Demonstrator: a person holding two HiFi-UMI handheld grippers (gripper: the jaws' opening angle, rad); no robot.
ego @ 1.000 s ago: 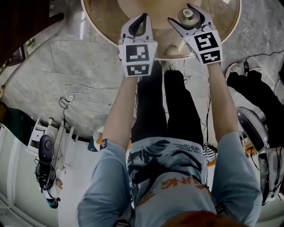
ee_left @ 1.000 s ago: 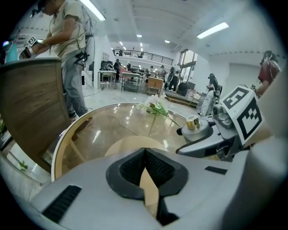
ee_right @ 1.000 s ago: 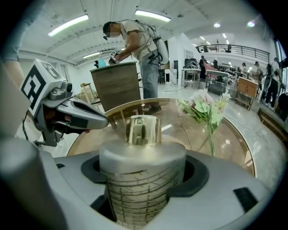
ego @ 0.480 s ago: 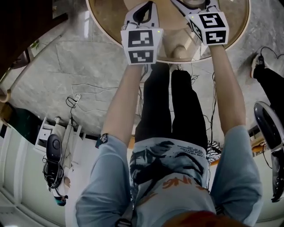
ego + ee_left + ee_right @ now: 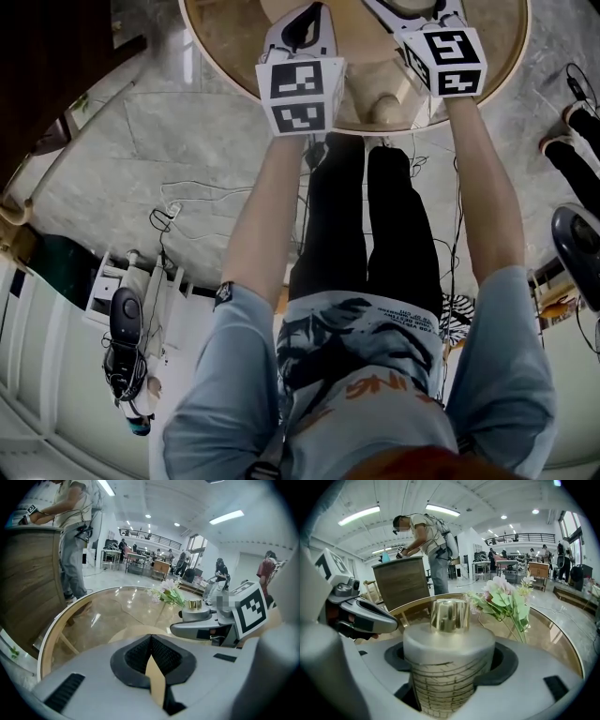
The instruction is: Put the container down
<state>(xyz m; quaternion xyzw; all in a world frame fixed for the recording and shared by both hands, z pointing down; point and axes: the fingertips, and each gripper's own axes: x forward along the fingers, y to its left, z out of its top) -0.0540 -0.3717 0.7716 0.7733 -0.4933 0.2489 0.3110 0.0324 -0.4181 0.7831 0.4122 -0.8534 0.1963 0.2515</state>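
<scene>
- Left gripper (image 5: 302, 21) (image 5: 151, 640): jaws narrow, dark ribbed pads meeting at the tips, nothing between them. It is over the near edge of the table, left of the right gripper and apart from it.
- Right gripper (image 5: 410, 11) (image 5: 449, 665): jaws clamped on the container, one dark pad on each side of its body. From the left gripper view it shows at the right (image 5: 201, 623), roughly level with the left one.
- Container (image 5: 449, 667): upright between the right jaws, over the table. Tan body with dark crackle lines, flat grey lid, gold ribbed knob (image 5: 450, 615) on top; the knob also shows above the right gripper in the left gripper view (image 5: 194, 604). The base is hidden by the gripper body, so I cannot tell whether it touches the tabletop.
- Wooden cabinet (image 5: 399, 585) (image 5: 23, 573): far left, beyond the table, with a person (image 5: 431, 541) leaning over its top.
- Table (image 5: 202, 47) (image 5: 93, 616) (image 5: 553, 634): round, glass top, light wooden rim. Both grippers reach over its near side.
- Flowers (image 5: 508, 599) (image 5: 169, 592): pale blooms with green leaves on the table, beyond the container and slightly to its right, apart from it.
</scene>
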